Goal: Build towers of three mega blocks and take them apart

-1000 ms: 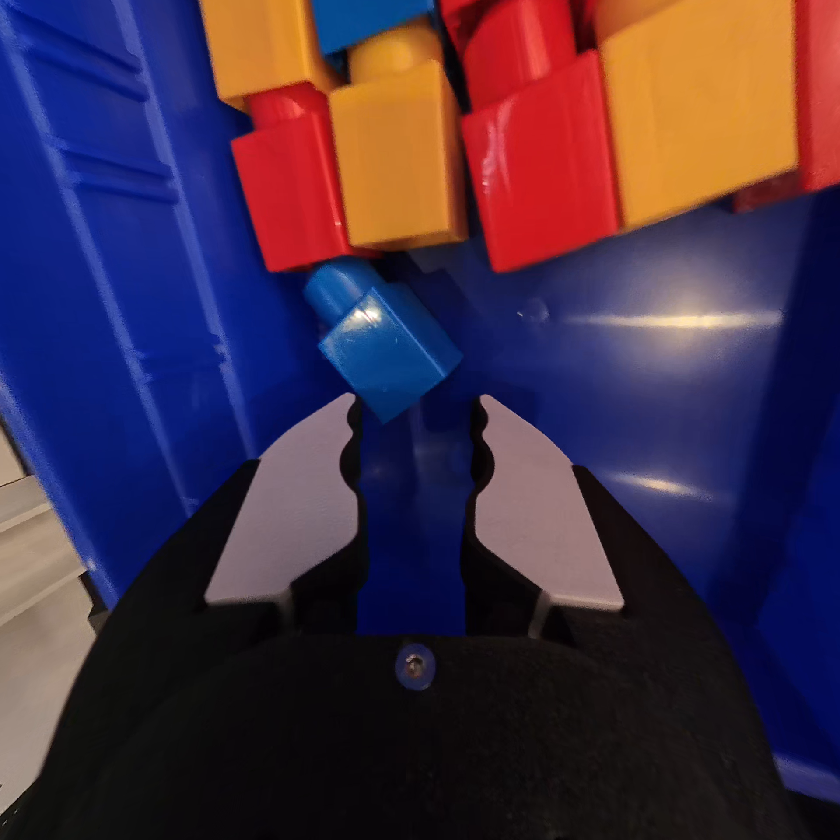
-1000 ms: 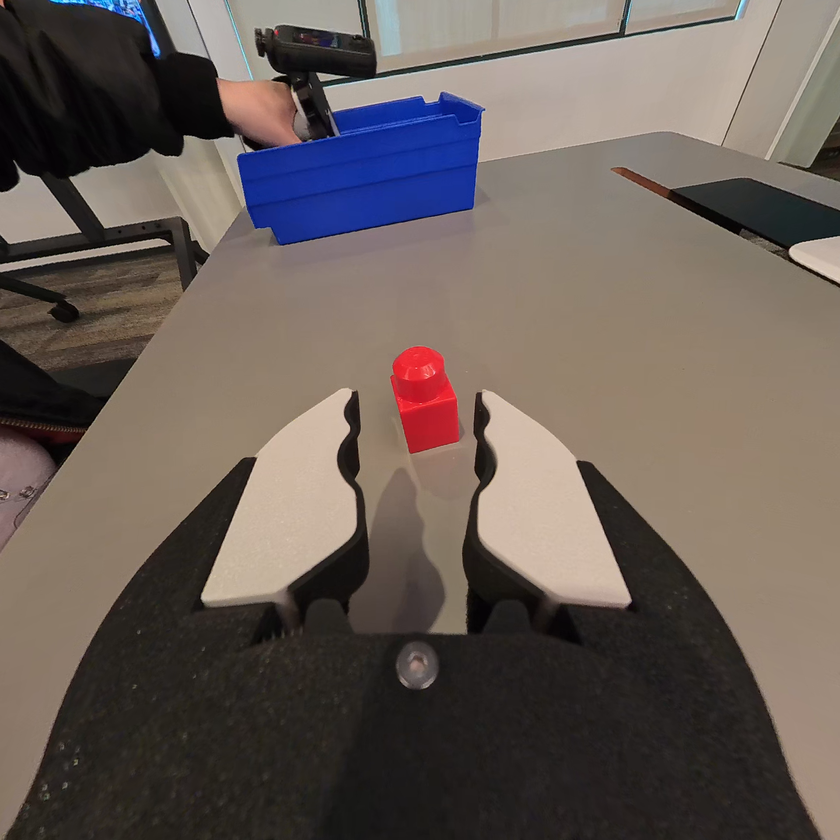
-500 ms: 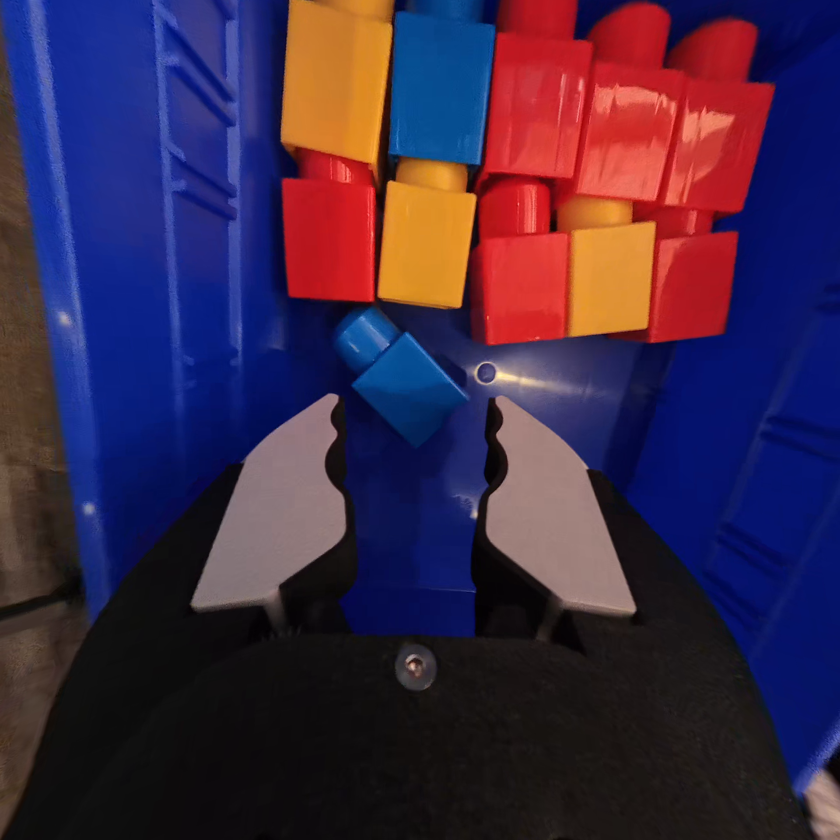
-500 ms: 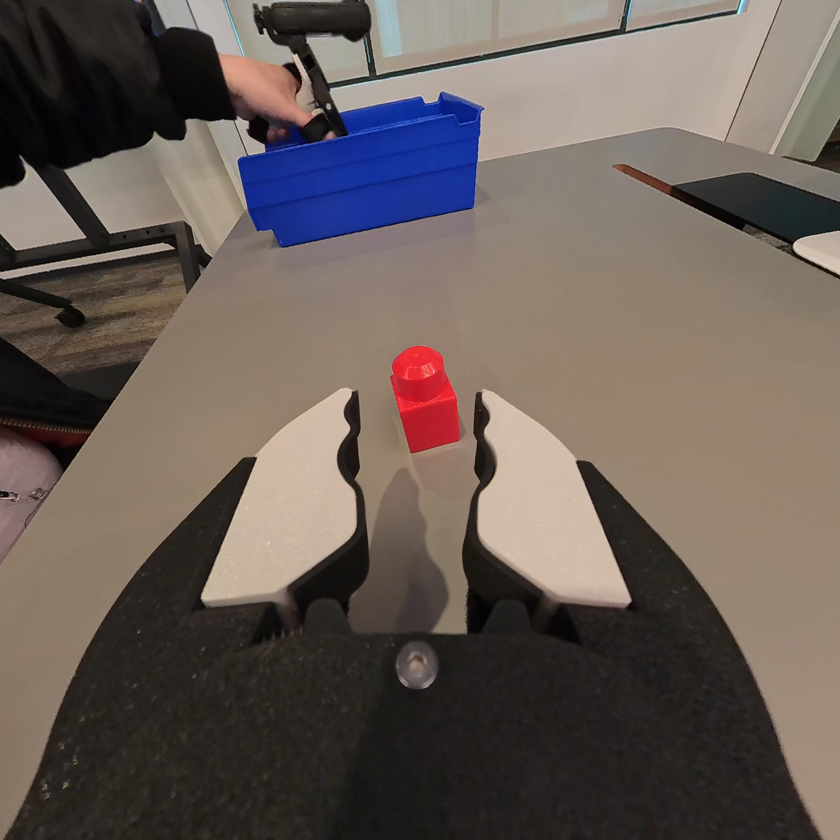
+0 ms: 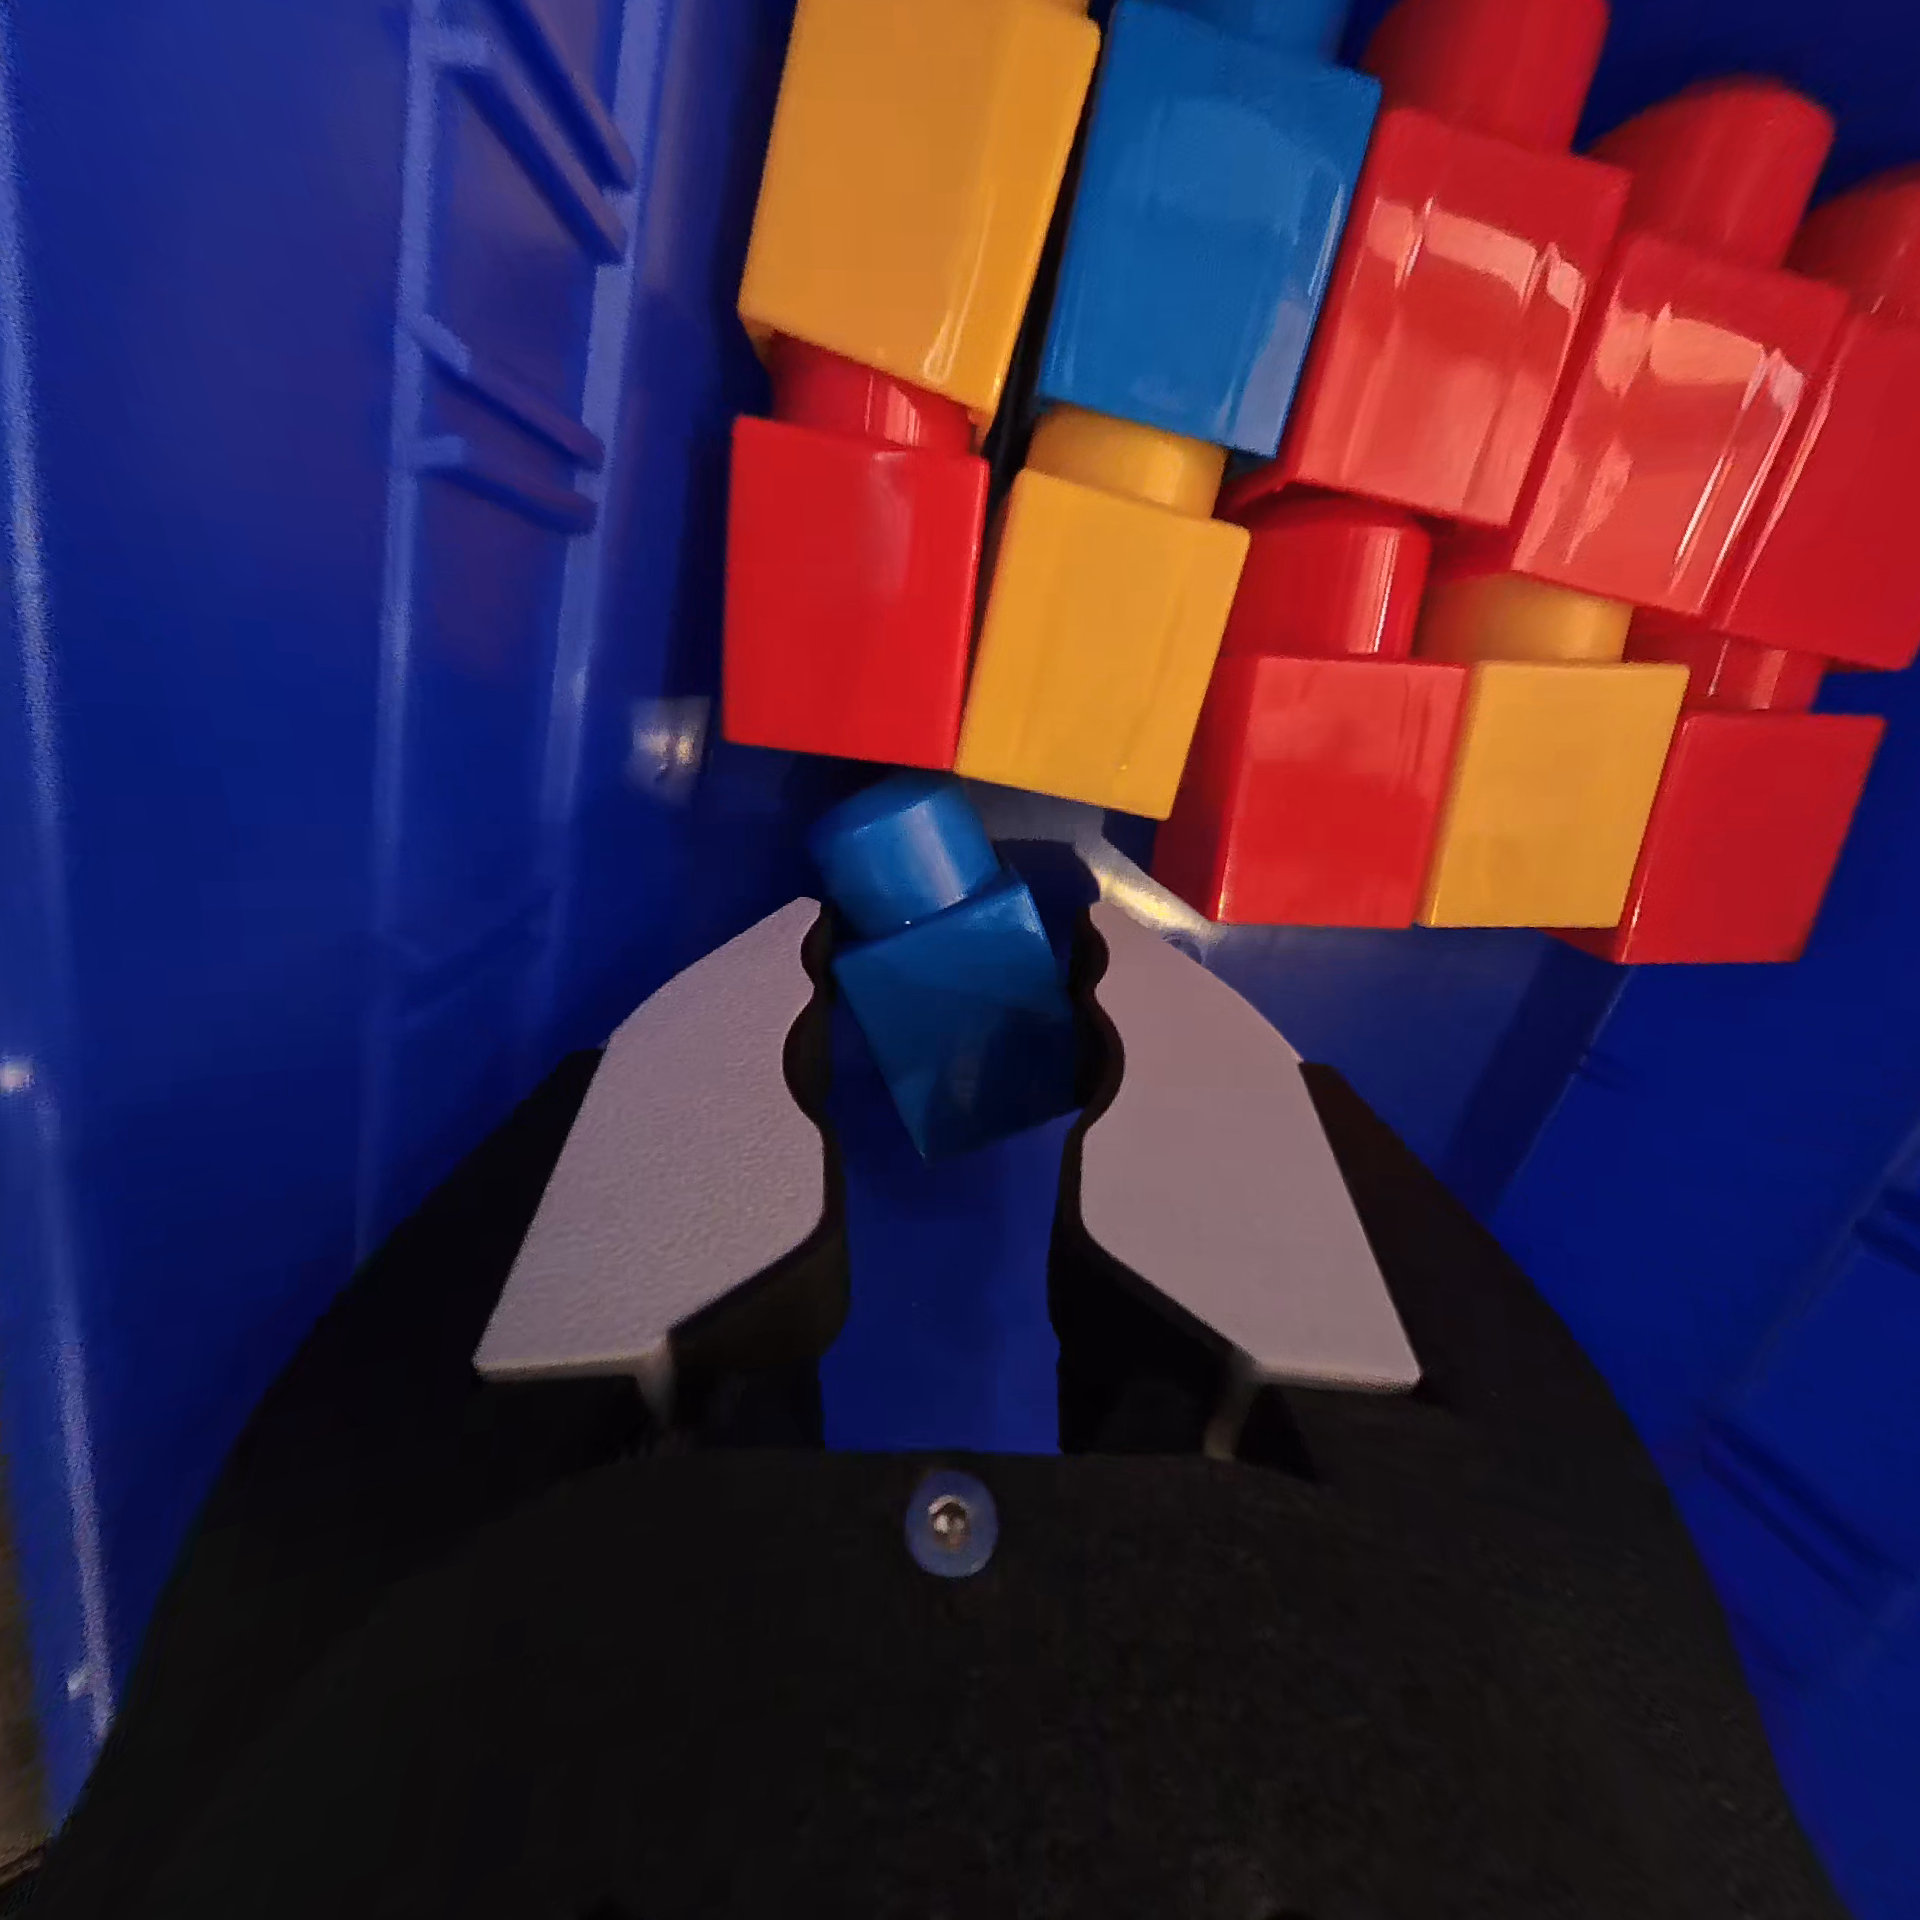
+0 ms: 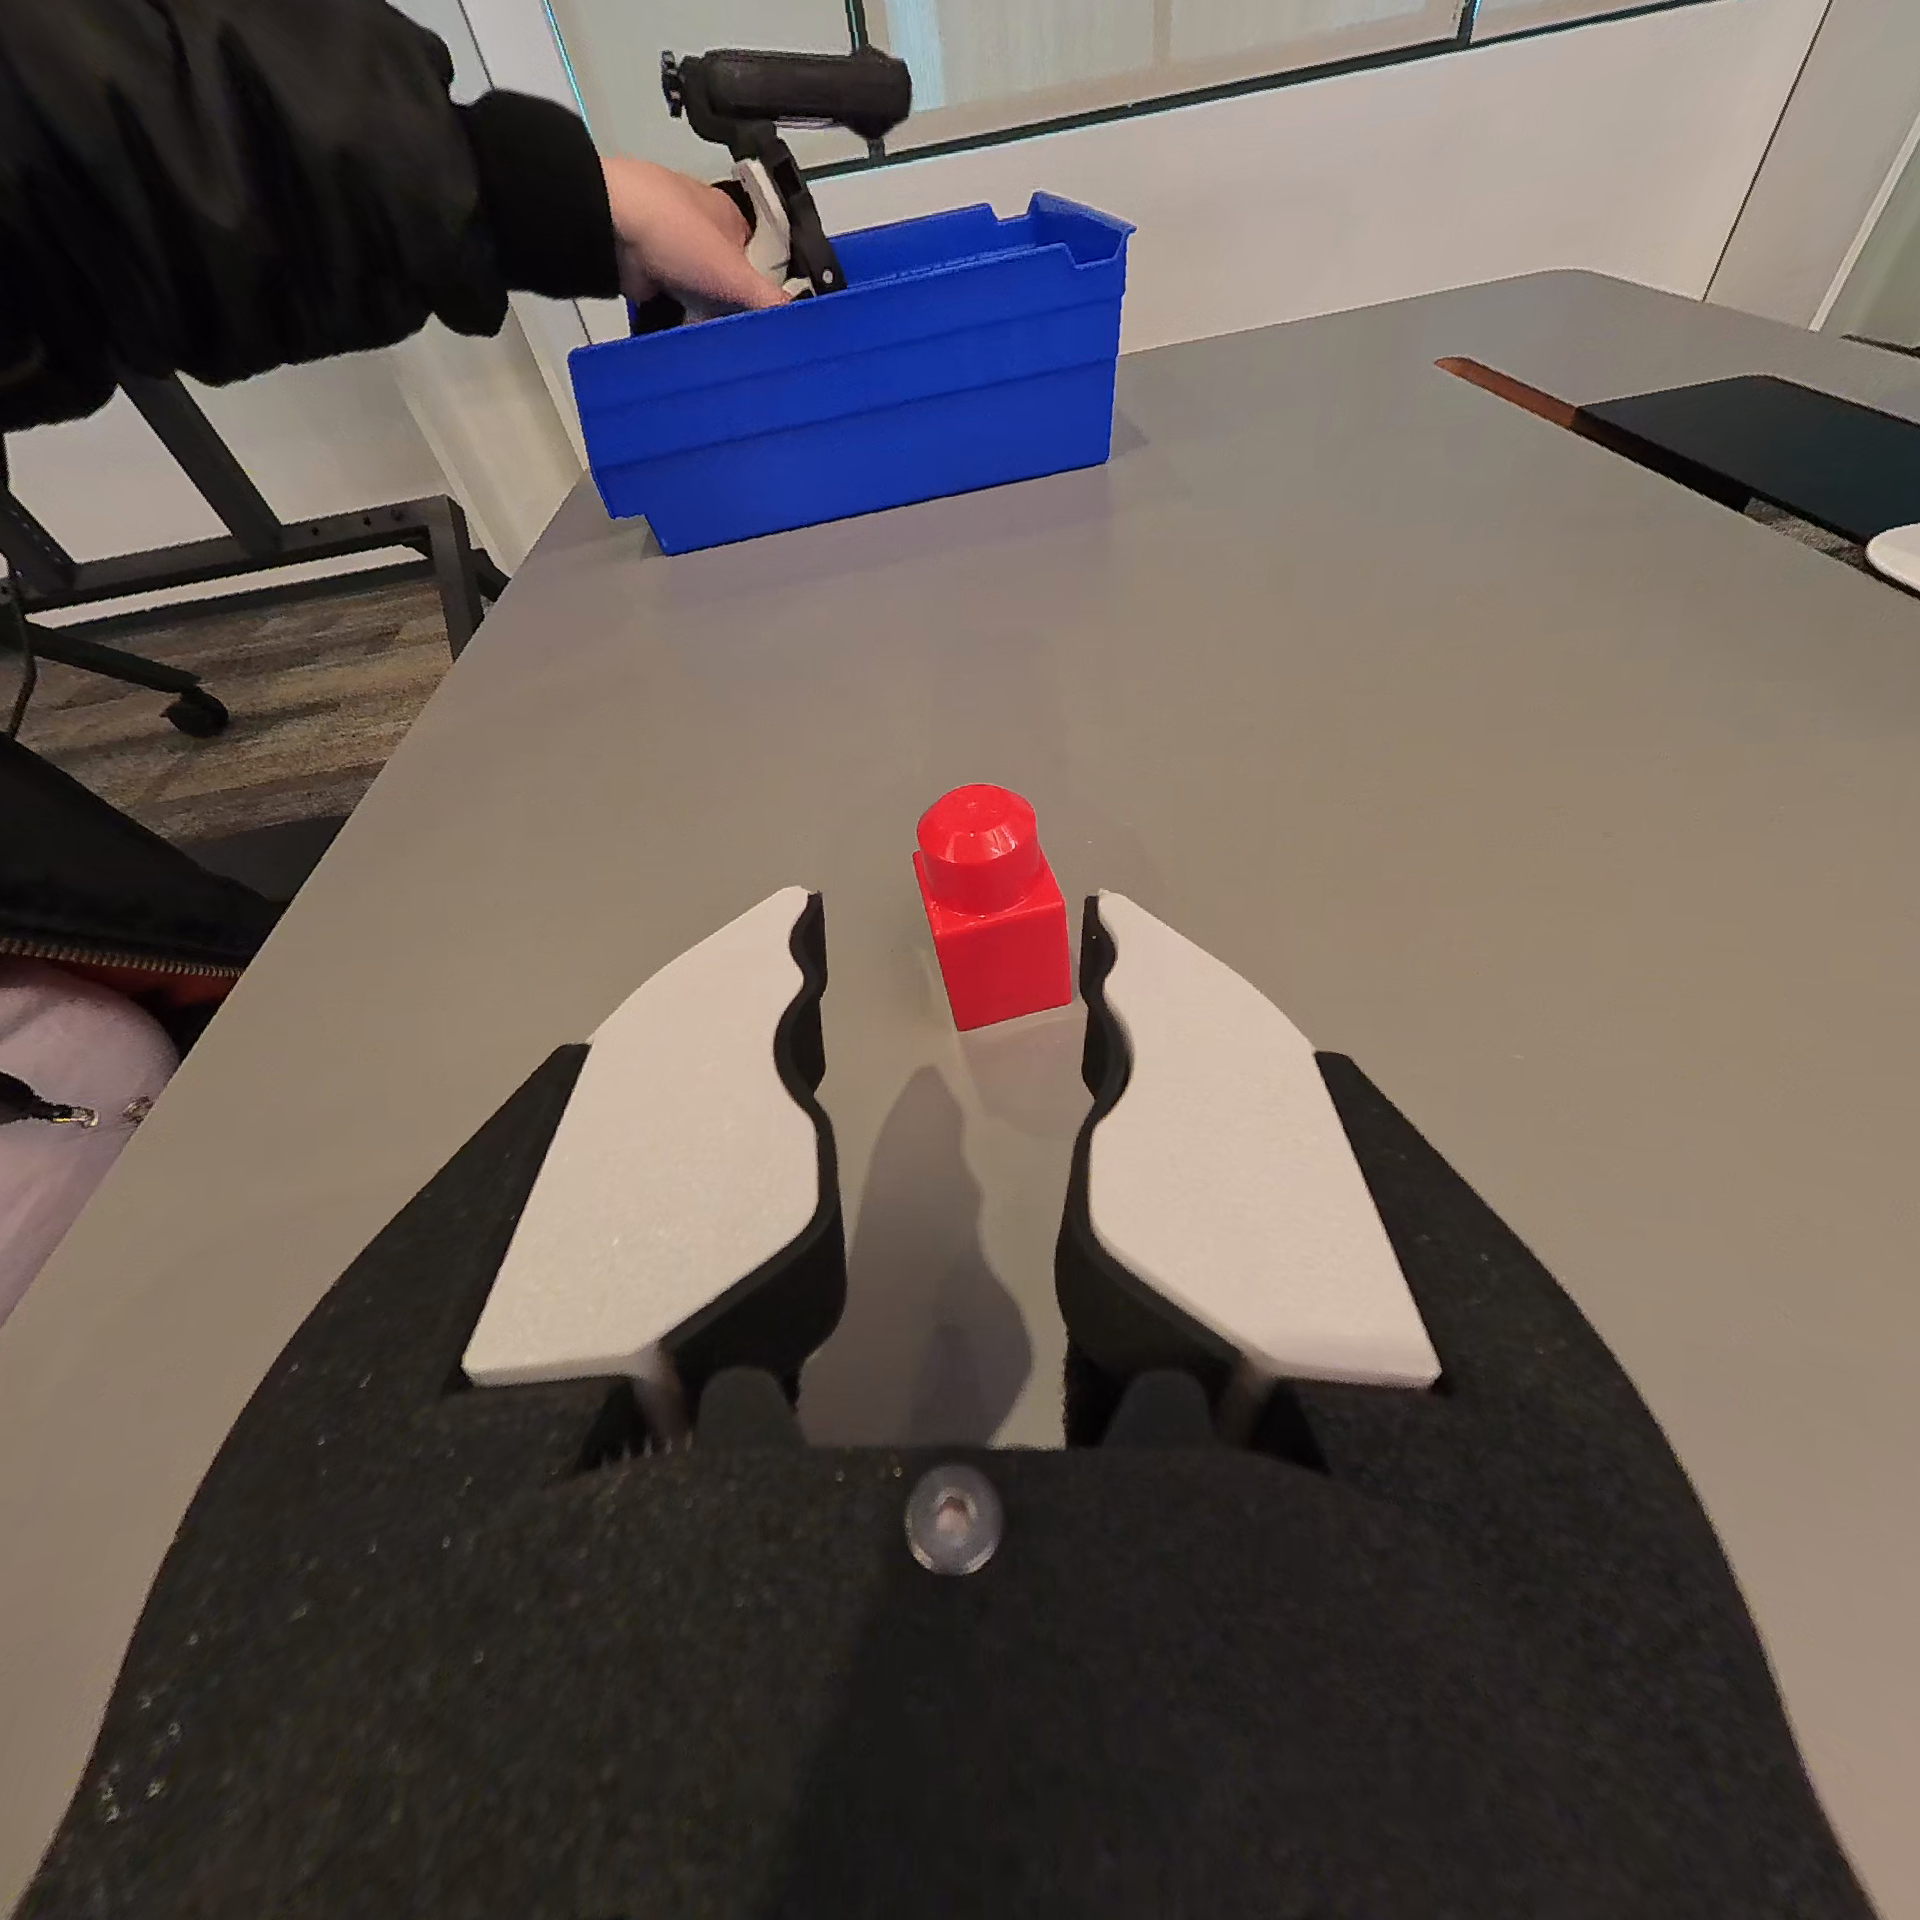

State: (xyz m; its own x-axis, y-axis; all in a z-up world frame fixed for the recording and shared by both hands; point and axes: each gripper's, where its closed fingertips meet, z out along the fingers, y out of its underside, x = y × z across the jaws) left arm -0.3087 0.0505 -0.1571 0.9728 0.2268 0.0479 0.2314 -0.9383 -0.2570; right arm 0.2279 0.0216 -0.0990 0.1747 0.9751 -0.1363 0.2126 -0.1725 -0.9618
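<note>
Left gripper (image 5: 951, 940) deep inside blue bin (image 5: 260, 727), jaws narrowed around tilted blue block (image 5: 961, 1023); actual contact hard to confirm through blur. Beyond the jaws, stacked blocks (image 5: 1195, 520), top cut off. Right gripper (image 6: 951, 914) over grey desk (image 6: 1351, 727), jaws wide, red block (image 6: 997, 925) upright between the tips, untouched.

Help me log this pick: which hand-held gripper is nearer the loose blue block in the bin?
Left. The left hand-held gripper straddles the blue block inside the bin; the right hand-held gripper sits far away, beside the red block.
</note>
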